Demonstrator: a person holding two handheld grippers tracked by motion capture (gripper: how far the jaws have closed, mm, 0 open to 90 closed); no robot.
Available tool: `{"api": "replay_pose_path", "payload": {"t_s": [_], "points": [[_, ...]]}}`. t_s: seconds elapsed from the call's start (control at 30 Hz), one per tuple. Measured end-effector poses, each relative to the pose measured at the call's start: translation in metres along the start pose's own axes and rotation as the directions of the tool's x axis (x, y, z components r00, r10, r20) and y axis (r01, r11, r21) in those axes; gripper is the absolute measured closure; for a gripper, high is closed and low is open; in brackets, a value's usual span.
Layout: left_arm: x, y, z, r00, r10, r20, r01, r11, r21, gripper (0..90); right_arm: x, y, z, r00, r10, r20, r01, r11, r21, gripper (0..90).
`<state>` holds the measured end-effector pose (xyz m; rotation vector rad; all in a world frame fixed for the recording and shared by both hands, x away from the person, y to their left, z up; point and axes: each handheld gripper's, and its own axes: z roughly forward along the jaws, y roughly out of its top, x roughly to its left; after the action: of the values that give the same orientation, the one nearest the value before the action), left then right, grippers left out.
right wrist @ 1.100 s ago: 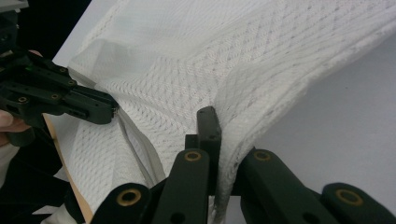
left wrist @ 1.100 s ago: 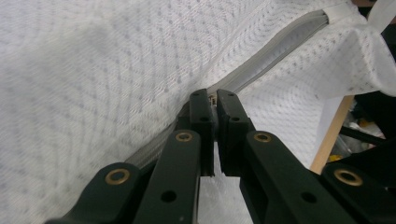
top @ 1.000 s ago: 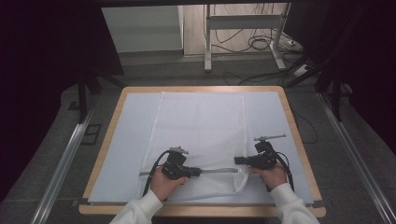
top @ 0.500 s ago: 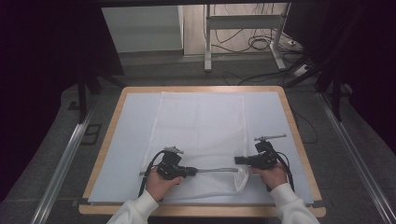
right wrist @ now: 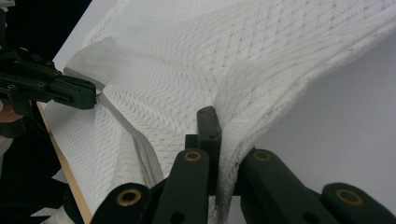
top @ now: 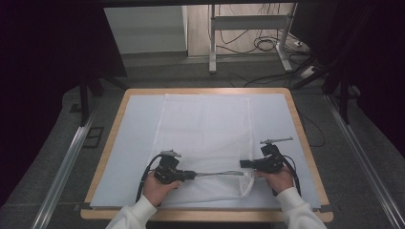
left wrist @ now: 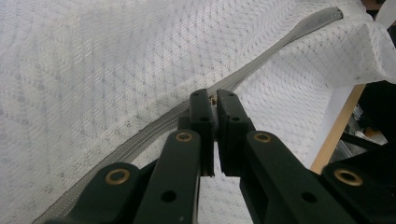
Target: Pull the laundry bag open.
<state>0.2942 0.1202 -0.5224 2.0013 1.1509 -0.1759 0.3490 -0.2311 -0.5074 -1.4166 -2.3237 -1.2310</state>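
A white mesh bag point(top: 205, 129) lies flat on the table, its grey zipper point(top: 217, 173) running along the near edge. My left gripper point(top: 192, 174) is shut on the zipper pull point(left wrist: 214, 99), with the zipper tape point(left wrist: 280, 44) stretching away from the jaws. My right gripper point(top: 242, 163) is shut on the bag's near right corner, and the mesh point(right wrist: 187, 70) folds up around its jaws point(right wrist: 217, 116). In the right gripper view the left gripper point(right wrist: 93, 99) holds the far end of the zipper point(right wrist: 123, 123).
The bag rests on a pale sheet point(top: 138, 124) that covers a wooden-rimmed table point(top: 305, 143). Metal rails point(top: 67, 162) run along the floor on both sides. Desk legs and cables point(top: 267, 45) stand beyond the far edge.
My left gripper has slid to the left along the near edge with the zipper pull, and the stretch of zipper between the grippers is longer. The right gripper has stayed in place.
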Motion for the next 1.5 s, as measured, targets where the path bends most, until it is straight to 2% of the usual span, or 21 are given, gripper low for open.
{"api": "replay_pose_path", "payload": {"t_s": [0.47,1.5], "points": [[0.003,-0.001,-0.003,0.9999,0.001,-0.014,0.0,1.0,0.003,86.4,0.0,0.0,0.0,1.0,0.001,0.004,-0.001,1.0,-0.001,88.9],[0.03,-0.021,-0.034,0.997,-0.057,-0.052,0.056,0.9983,-0.014,86.4,-0.001,0.0,-0.001,0.9999,0.004,0.013,-0.004,1.0,-0.003,88.9]]}}
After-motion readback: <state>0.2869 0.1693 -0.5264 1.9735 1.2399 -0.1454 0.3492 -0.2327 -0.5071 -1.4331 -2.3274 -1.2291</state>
